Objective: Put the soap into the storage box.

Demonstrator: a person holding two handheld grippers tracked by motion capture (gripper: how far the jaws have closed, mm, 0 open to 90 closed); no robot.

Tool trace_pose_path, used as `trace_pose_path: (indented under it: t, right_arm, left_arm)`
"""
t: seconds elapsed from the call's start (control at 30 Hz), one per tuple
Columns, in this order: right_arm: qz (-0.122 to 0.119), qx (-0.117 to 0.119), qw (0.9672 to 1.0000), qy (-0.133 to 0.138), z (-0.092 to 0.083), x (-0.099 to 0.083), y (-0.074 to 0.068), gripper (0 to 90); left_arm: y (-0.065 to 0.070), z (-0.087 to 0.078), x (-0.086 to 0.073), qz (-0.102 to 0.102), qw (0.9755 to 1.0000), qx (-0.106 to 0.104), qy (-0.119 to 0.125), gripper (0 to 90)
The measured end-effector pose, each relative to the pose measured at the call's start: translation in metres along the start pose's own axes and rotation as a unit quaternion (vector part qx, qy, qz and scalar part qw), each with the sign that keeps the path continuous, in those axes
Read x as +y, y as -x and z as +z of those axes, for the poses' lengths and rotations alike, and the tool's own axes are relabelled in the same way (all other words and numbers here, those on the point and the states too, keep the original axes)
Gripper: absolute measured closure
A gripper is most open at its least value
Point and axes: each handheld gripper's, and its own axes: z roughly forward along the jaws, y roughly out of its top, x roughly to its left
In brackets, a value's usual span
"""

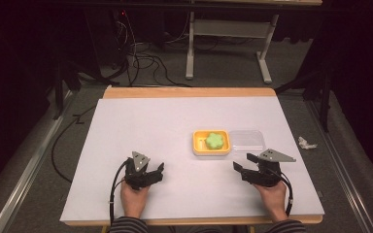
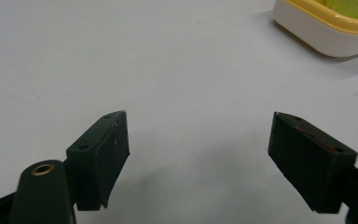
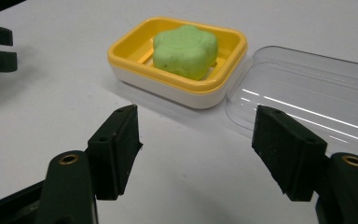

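White sheeting covers the counter [image 1: 141,121], which stands on a grey floor with loose cables [image 1: 145,60] and a second table frame [image 1: 223,43] behind it; the surroundings are dark.

1. Object location. The yellow soap dish [image 1: 211,142] sits right of centre on the counter. A green flower-shaped soap [image 1: 214,141] lies inside it. The clear plastic lid [image 1: 246,141] lies touching the dish on its right side, open face up.

2. Tongs state. The left tongs [image 1: 161,170] are spread wide and hold nothing; they rest near the counter, well apart from the dish on its left. The right tongs [image 1: 241,165] are likewise spread and empty, near the front edge of the dish and lid.

3. Risks. In the right gripper view the lid [image 3: 307,93] is glossy and thin-walled, so a pinch on its rim is judged likely to slip or flex. The dish [image 3: 177,84] looks light; a push from one side could slide it across the smooth sheeting. A lid lowered askew could catch on the soap [image 3: 185,50], which stands above the rim.

4. Limits of view. Whether lid and dish are hinged cannot be determined. The left gripper view cuts the dish [image 2: 326,32] off at the corner. A crumpled white scrap [image 1: 306,142] lies on the floor beyond the right edge; its nature is unclear.
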Motion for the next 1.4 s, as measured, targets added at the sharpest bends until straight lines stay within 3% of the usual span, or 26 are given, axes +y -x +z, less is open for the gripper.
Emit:
trace_pose_path:
  t: [0.47,0.87,1.1,1.4]
  right_arm:
    - [-0.012,-0.006,0.9998,-0.015,0.017,-0.004,-0.006,32.7]
    - [-0.021,-0.013,0.9987,-0.044,0.032,-0.007,-0.01,33.0]
    - [-0.033,-0.03,0.9967,-0.067,0.041,-0.011,-0.011,34.4]
    - [-0.043,-0.042,0.9955,-0.074,0.044,-0.013,-0.013,34.9]
  left_arm:
    - [0.0,0.001,0.0,-0.001,1.0,0.002,0.0,21.1]
    - [0.0,0.0,0.0,0.0,1.0,0.001,0.0,21.9]
    - [0.0,0.0,0.0,-0.002,1.0,-0.001,0.002,22.1]
    - [0.0,0.0,0.0,-0.002,1.0,-0.001,0.002,21.8]
